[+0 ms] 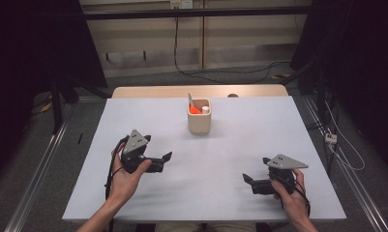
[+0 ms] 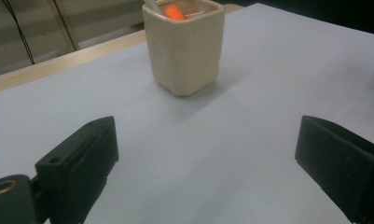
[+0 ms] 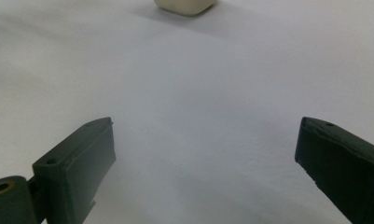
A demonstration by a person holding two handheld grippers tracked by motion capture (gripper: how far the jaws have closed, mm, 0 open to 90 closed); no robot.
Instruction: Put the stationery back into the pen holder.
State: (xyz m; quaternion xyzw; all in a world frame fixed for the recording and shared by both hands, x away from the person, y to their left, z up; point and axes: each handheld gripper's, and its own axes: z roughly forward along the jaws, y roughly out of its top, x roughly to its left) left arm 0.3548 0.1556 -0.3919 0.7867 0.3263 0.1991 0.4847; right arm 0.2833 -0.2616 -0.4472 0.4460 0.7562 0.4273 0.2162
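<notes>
On grey table (image 1: 230,159), cream cup (image 1: 199,122).

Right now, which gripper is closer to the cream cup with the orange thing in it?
Left. The left gripper sits just down-left of the cream cup, open. The right gripper is farther back toward the person, to the cup's right, also open.

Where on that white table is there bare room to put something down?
Nearly everywhere. The white tabletop is bare between the left gripper and right gripper, and on both sides of the cream square cup. The cup itself is crowded, with an orange piece and other small things inside.
</notes>
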